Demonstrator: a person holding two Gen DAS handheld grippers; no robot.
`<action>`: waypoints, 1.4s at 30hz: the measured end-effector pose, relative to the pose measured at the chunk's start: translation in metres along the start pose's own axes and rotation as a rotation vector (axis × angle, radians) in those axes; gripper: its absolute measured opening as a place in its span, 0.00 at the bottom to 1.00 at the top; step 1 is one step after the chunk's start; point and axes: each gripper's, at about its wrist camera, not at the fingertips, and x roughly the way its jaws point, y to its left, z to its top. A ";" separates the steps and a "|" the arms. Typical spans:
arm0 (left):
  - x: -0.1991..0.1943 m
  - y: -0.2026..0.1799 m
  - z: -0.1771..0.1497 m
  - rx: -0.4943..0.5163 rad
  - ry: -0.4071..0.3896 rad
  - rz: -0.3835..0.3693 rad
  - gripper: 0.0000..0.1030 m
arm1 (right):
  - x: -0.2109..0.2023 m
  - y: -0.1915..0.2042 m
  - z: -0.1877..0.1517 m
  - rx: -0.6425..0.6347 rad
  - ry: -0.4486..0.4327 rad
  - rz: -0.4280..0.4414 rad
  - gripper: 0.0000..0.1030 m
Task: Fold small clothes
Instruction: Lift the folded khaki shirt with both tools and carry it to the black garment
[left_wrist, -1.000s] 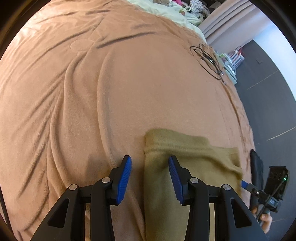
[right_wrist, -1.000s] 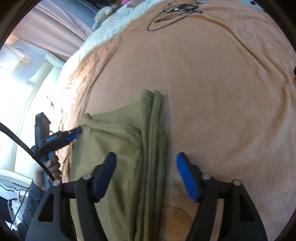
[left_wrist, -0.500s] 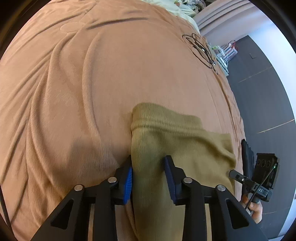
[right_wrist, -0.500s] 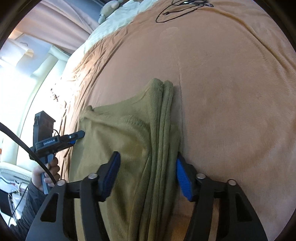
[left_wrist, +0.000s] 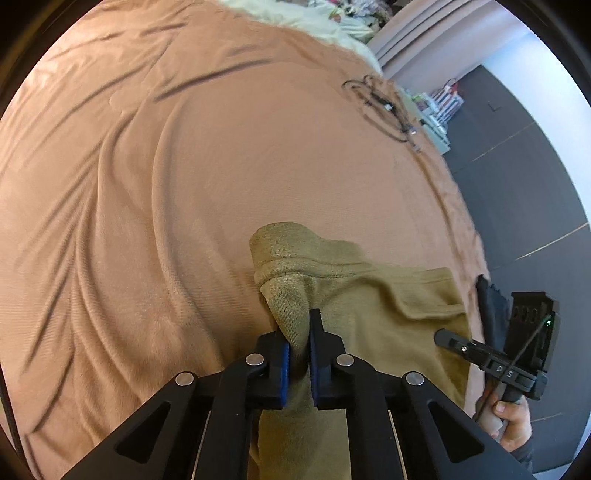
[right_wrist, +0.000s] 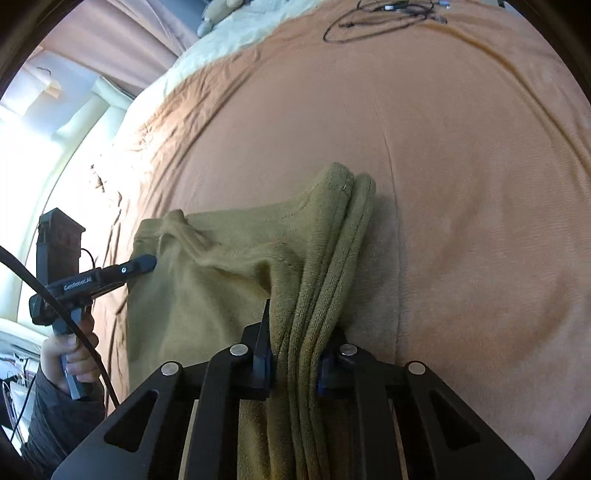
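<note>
Both wrist views close, angled down, sharing the olive garment (left_wrist: 369, 295) from opposite edges

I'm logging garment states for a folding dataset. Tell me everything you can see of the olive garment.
The olive garment is soft knit fabric, already folded into several layers along one side, lying on the tan blanket. The left tool is shut on one bunched edge; the right tool, jaws closing, pinches the stacked layers. A hemmed edge faces away.

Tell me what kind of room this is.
Most likely a bedroom: the olive garment lies on a wide bed covered by a tan blanket, with pale bedding at its far end and curtains beside it.
</note>
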 end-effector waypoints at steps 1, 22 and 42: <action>-0.006 -0.004 0.000 0.007 -0.008 -0.002 0.08 | -0.005 0.004 -0.001 -0.007 -0.012 0.002 0.12; -0.155 -0.131 -0.033 0.177 -0.205 -0.145 0.08 | -0.209 0.061 -0.098 -0.156 -0.326 -0.004 0.10; -0.159 -0.343 -0.096 0.431 -0.168 -0.359 0.08 | -0.440 0.007 -0.248 -0.147 -0.606 -0.202 0.10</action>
